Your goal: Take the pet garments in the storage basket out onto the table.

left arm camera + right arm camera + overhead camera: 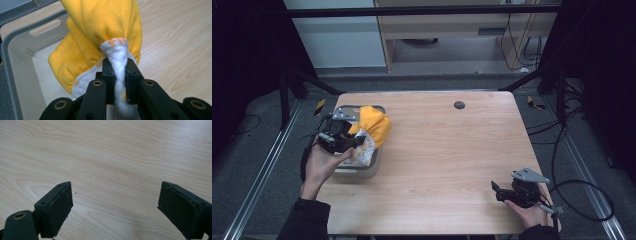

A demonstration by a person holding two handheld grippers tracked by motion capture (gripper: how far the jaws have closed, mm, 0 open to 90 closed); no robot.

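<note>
A yellow cloth (373,125) with a white, orange-printed underside hangs over a grey plastic bin (367,171) at the table's left side. My left gripper (357,142) is shut on the cloth; in the left gripper view its pads (108,75) pinch a bunched white fold of the yellow cloth (105,27) above the bin (15,65). My right gripper (495,190) rests low at the table's front right corner, held in a hand. In the right gripper view the gripper (115,205) stands wide open with only bare wood between its jaws.
The wooden table (447,155) has a small dark round grommet (459,105) near its far edge. Black frame bars and cables lie on the floor around the table. A cable loop (584,200) trails off the right gripper.
</note>
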